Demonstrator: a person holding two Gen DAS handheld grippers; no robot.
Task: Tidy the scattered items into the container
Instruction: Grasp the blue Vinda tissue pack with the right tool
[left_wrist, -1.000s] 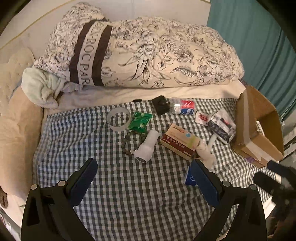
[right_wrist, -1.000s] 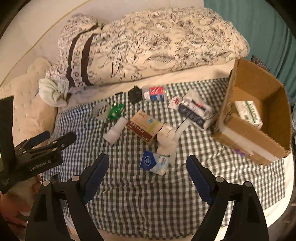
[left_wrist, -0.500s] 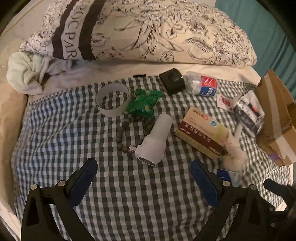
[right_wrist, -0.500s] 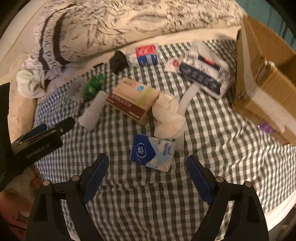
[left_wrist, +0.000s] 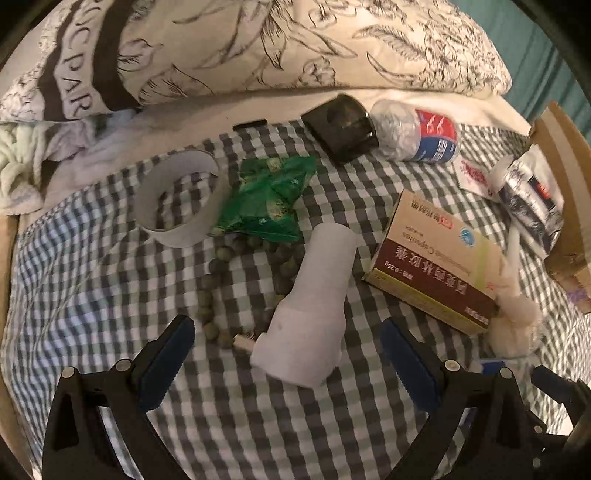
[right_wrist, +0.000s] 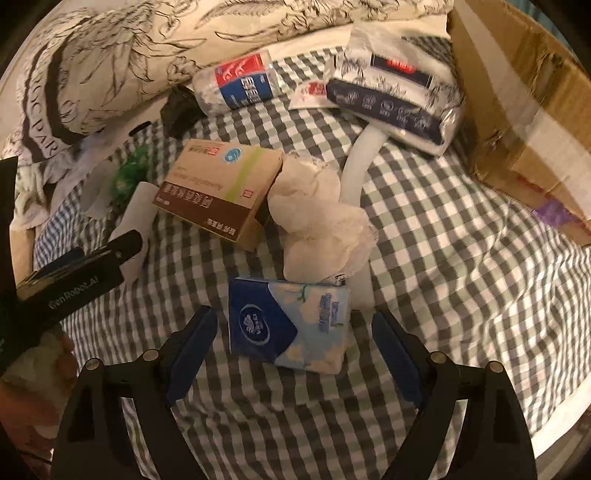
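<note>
Both grippers poised for first pickups.
Left gripper, jaws spread, frames the tube; right gripper, likewise unclenched, frames the tissues. Closing is needed, then carrying to the box.

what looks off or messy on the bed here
A crumpled white tissue wad lies loose against the medicine box, the water bottle lies tipped on its side, and a bead string sprawls half under the green packet.
</note>
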